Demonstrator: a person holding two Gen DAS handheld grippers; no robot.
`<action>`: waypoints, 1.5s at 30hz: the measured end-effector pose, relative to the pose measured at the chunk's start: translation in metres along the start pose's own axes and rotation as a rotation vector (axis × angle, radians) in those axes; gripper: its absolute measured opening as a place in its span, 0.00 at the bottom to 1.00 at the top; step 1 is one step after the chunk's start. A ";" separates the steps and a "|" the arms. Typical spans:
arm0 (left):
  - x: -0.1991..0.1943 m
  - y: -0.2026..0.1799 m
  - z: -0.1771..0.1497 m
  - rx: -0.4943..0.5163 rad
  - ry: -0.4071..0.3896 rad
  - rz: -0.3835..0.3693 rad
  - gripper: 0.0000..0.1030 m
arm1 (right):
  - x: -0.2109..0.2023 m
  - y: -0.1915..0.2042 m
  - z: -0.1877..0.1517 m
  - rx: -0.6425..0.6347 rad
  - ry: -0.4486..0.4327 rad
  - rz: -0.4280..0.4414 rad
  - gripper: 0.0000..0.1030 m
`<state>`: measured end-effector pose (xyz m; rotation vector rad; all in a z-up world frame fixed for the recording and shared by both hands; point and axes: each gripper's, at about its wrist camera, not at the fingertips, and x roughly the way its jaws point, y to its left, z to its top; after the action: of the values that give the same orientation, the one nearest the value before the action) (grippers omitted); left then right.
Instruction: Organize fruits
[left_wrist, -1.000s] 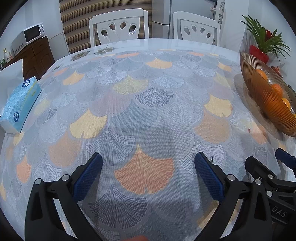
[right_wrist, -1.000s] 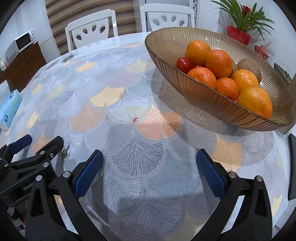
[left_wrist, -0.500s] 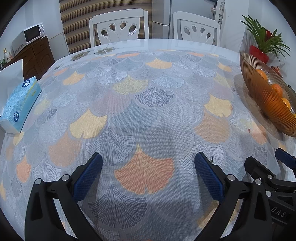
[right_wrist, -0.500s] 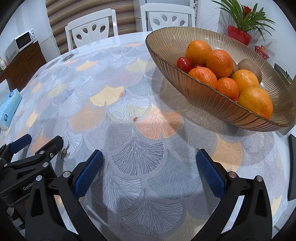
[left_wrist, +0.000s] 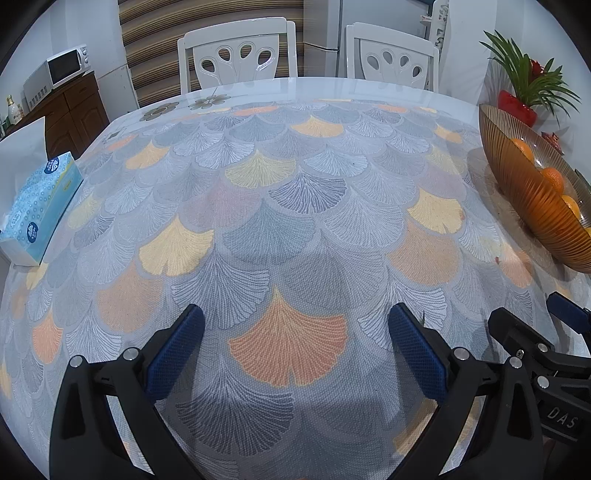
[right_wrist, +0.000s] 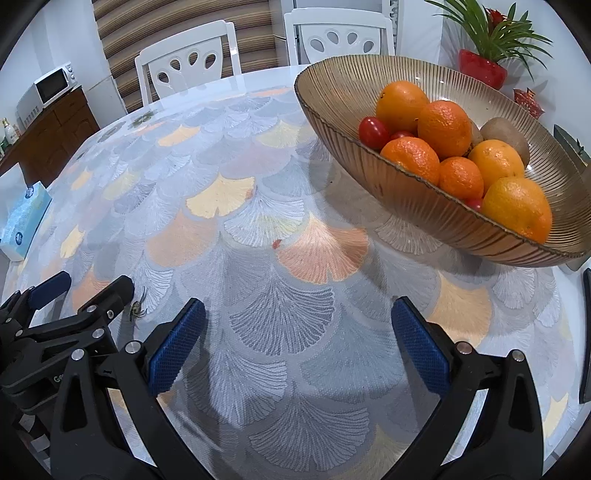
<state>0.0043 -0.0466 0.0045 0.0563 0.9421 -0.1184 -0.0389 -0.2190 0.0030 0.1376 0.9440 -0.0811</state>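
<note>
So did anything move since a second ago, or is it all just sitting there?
Almost nothing. In the right wrist view the fruit bowl sits a touch further right, so the right claw drifted slightly. Nothing was grabbed or dropped. The left claw stays open and empty, the right one too, and the oranges, tomatoes and tissue box stayed put.

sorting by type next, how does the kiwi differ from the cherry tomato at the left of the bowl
The kiwi is dull brown and matte; the cherry tomato is glossy red. The kiwi is clearly larger. The kiwi sits at the far side, partly hidden behind oranges; the tomato sits nearer the left rim, in plain sight. Both lie in the bowl, wedged against oranges, and neither gripper touches them.
</note>
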 end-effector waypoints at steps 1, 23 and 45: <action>0.000 0.000 0.000 0.001 0.000 0.001 0.95 | -0.001 -0.001 0.000 0.002 -0.002 0.001 0.97; 0.000 0.001 0.001 0.000 0.000 0.000 0.95 | 0.000 0.001 0.000 -0.007 0.005 0.009 0.97; 0.000 0.000 0.000 0.000 -0.001 0.000 0.95 | 0.000 0.002 0.000 -0.005 0.005 0.013 0.97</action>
<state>0.0044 -0.0462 0.0044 0.0560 0.9413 -0.1184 -0.0388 -0.2170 0.0029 0.1392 0.9485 -0.0664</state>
